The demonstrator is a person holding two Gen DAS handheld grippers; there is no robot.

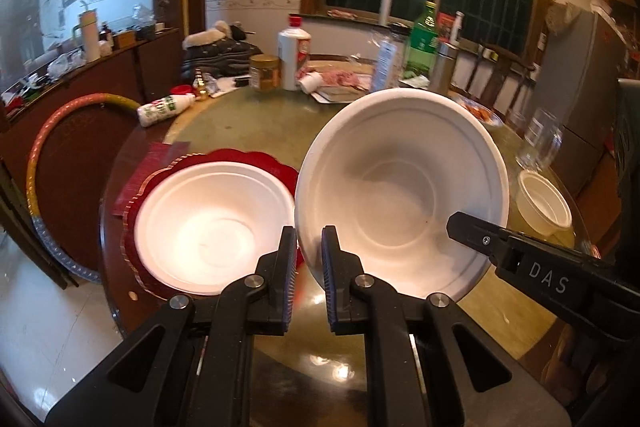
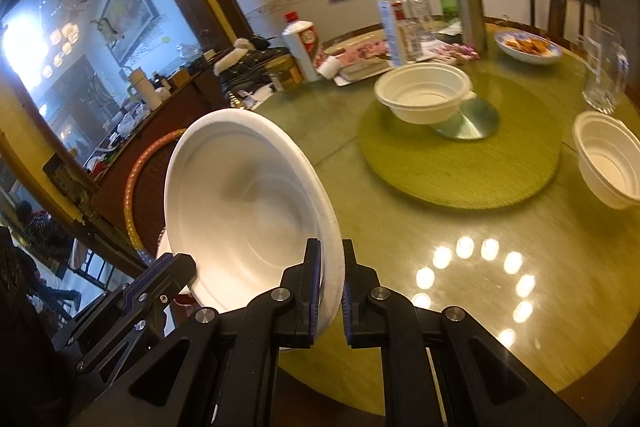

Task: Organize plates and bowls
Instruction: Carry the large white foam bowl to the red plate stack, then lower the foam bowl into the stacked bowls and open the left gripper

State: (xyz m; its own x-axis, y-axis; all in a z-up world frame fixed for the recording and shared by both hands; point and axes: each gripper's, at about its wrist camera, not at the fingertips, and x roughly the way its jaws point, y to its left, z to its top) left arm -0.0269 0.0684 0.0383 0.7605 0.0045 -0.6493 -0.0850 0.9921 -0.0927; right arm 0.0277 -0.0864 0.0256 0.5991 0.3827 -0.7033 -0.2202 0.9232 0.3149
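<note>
Tilting steeply above the glass-topped table (image 2: 460, 227), a large white bowl (image 1: 404, 191) is gripped at its rim from two sides. The right gripper (image 2: 331, 291) is closed on the near edge of the rim, with one pad inside the bowl and one outside, and no gap is left beyond the thickness of the rim. In the left wrist view the left gripper (image 1: 309, 267) is seen with its jaws nearly together at the bowl's lower left edge; the rim seems to be pinched between them, though the contact itself cannot be seen clearly. Just left of the lifted bowl, a second white bowl (image 1: 212, 223) is seated on a red scalloped plate (image 1: 240, 157) at the table's near edge. Farther off, a smaller ribbed bowl (image 2: 424, 93) is set on the green turntable (image 2: 460, 167), and another ribbed bowl (image 2: 608, 159) lies beside it, near a clear glass (image 2: 604, 67).
</note>
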